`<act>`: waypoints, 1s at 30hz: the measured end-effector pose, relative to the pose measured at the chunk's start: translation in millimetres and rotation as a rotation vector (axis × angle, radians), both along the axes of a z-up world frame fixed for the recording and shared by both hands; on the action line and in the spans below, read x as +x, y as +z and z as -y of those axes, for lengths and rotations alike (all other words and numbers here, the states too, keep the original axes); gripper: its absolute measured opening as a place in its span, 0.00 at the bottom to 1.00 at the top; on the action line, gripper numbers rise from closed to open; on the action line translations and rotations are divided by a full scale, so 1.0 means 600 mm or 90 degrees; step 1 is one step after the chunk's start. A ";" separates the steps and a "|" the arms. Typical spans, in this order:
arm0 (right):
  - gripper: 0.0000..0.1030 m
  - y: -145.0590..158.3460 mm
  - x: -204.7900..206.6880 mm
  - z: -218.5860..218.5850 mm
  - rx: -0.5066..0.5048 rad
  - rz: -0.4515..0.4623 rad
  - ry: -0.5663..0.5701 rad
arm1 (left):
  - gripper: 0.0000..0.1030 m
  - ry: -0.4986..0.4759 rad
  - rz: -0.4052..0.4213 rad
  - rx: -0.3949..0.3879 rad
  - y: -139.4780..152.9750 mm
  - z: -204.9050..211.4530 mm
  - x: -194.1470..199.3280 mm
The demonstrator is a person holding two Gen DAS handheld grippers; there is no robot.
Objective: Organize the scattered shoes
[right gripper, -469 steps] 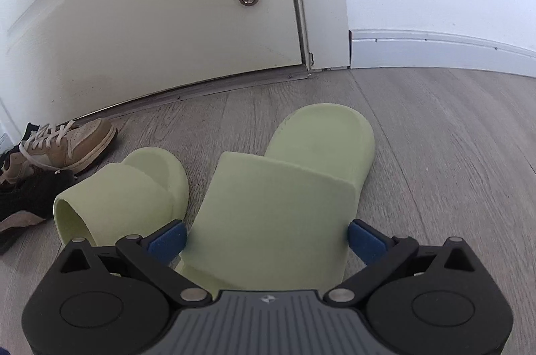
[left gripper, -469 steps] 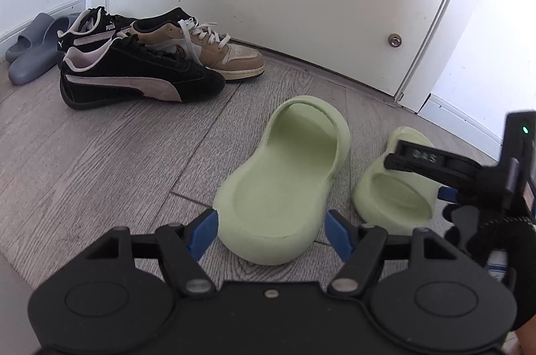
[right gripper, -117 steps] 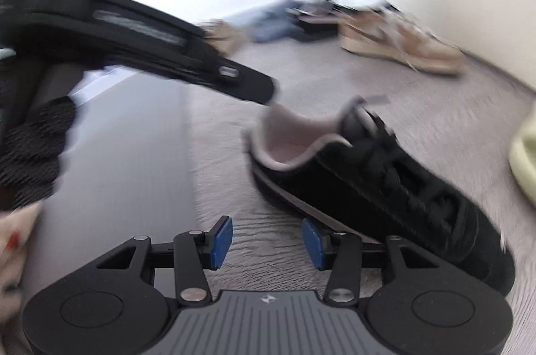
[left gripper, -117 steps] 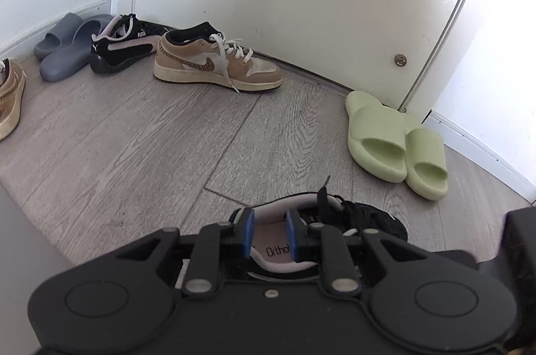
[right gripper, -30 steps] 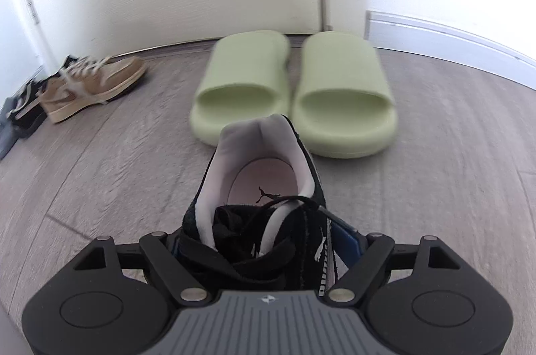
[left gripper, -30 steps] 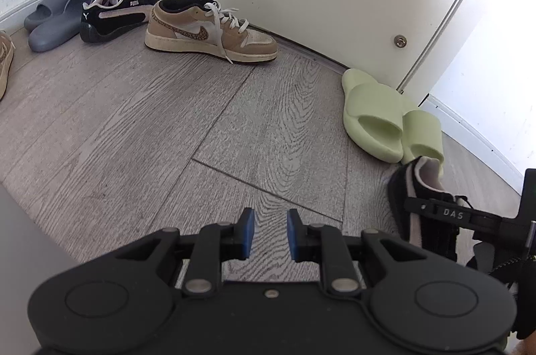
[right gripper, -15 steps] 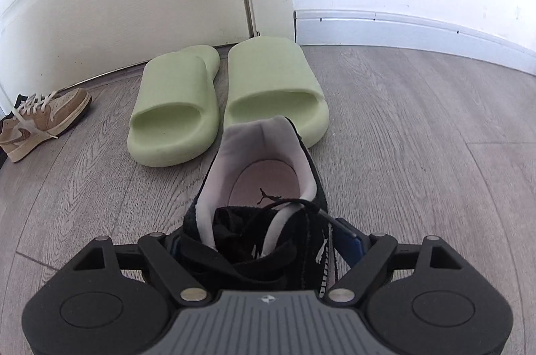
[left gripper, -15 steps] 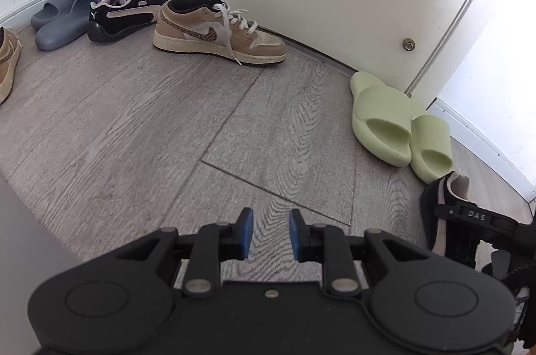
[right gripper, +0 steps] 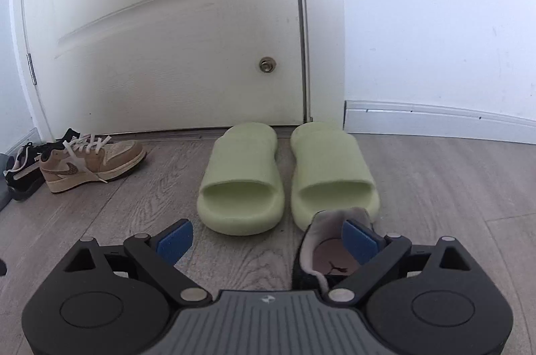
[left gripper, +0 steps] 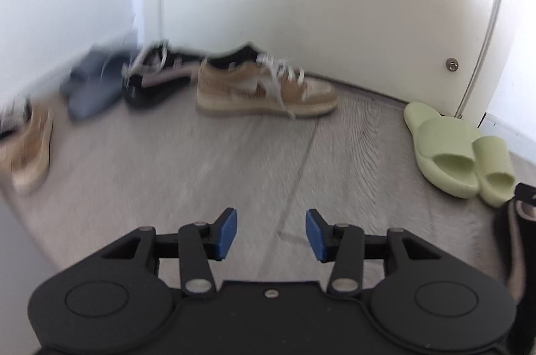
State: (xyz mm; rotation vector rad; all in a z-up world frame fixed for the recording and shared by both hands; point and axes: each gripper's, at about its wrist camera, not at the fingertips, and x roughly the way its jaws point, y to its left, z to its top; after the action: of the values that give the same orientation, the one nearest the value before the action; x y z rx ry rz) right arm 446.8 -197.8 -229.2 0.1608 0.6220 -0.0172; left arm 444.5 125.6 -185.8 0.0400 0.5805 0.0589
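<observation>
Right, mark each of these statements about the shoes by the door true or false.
1. The right gripper is open. True.
2. The left gripper is shut on a shoe. False: it is open, holding nothing.
3. The pale green foam slides sit side by side before the white door. True.
4. The black sneaker with grey lining lies left of the slides. False: it sits behind the right-hand slide.
5. The tan lace-up sneaker has white laces. True.

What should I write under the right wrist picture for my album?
Open right gripper over a black sneaker set behind the green slides by the door.
</observation>
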 end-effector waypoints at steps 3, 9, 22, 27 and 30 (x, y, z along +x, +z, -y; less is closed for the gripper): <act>0.93 -0.002 0.013 -0.004 0.011 -0.007 0.001 | 0.45 -0.036 0.039 0.096 -0.004 -0.012 0.068; 0.93 -0.006 0.032 -0.002 0.016 -0.013 -0.007 | 0.45 -0.062 0.053 0.218 -0.027 -0.051 0.223; 0.93 -0.014 0.045 -0.010 0.009 -0.014 0.000 | 0.49 -0.213 -0.024 0.403 -0.075 -0.043 0.351; 0.93 -0.015 0.045 -0.018 0.023 -0.021 0.015 | 0.49 -0.222 -0.047 0.408 -0.075 -0.042 0.359; 0.93 -0.012 0.041 -0.022 0.031 -0.022 0.026 | 0.37 -0.220 -0.073 0.396 -0.058 -0.040 0.355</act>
State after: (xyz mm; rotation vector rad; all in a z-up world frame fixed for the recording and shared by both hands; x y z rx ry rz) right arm 471.3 -184.8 -236.2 0.1959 0.6605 0.0343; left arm 657.5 149.5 -220.4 0.7507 0.6445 -0.1018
